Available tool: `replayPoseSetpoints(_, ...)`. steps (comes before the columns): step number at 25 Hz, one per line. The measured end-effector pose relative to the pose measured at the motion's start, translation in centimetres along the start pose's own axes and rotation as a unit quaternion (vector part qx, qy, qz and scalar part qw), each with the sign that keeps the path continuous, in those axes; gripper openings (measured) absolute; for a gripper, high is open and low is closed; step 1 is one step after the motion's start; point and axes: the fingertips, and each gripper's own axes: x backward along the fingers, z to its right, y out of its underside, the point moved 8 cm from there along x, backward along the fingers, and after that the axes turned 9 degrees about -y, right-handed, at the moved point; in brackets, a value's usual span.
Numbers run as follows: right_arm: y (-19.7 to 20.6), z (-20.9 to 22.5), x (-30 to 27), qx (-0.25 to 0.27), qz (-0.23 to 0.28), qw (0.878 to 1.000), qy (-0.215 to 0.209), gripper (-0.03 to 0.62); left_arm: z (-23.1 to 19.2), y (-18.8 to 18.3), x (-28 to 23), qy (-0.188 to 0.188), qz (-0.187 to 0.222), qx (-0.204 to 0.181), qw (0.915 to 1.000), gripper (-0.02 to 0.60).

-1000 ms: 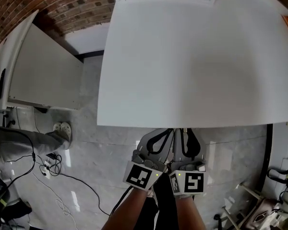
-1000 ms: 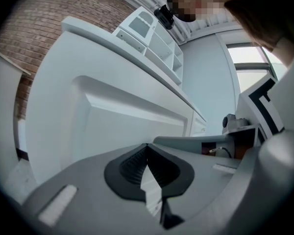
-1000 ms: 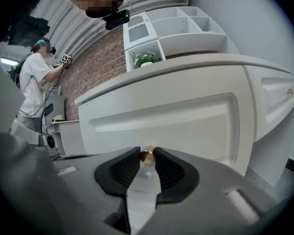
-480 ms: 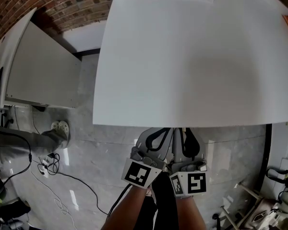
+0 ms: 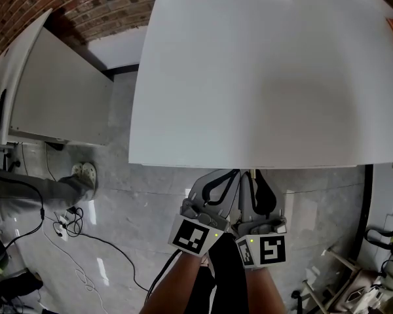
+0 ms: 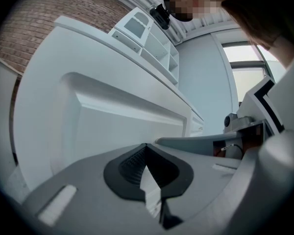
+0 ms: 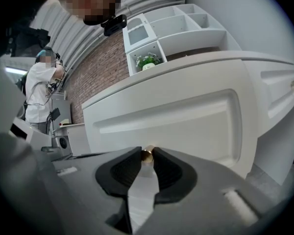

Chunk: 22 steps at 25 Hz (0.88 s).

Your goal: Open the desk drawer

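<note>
The white desk (image 5: 262, 77) fills the upper head view, and both grippers reach under its front edge. In the right gripper view the panelled drawer front (image 7: 186, 116) is close ahead. My right gripper (image 7: 147, 152) is shut on the drawer's small brass knob (image 7: 147, 155). My left gripper (image 6: 146, 147) sits just beside it, shut with nothing between its pads, facing the same drawer front (image 6: 127, 126). From the head view the left gripper (image 5: 234, 174) and right gripper (image 5: 252, 174) almost touch; the knob is hidden under the desk top.
A white cabinet (image 5: 59, 97) stands to the left against a brick wall (image 5: 98, 8). Cables (image 5: 72, 224) and a person's shoe (image 5: 85, 173) lie on the grey floor. A shelf unit (image 7: 171, 28) holding a plant (image 7: 147, 61) sits on the desk. A person (image 7: 39, 92) stands far off.
Both grippers stay together at the desk's front edge. They have shifted slightly right and toward me in the head view, which has also moved a little.
</note>
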Motion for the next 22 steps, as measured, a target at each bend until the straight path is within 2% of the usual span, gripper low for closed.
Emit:
replayPoseSetpoints(5, 0.0, -0.1, 1.1, 0.0, -0.003, 1.0, -0.005, 0.074, 0.8, 0.0, 0.6, 0.003, -0.006, -0.015, 0.9999, -0.011)
replayPoseSetpoints(22, 0.7, -2.0, 4.2, 0.007, -0.026, 1.0, -0.014, 0.074, 2.6, 0.4, 3.7, 0.008, -0.021, -0.018, 0.9996, -0.011)
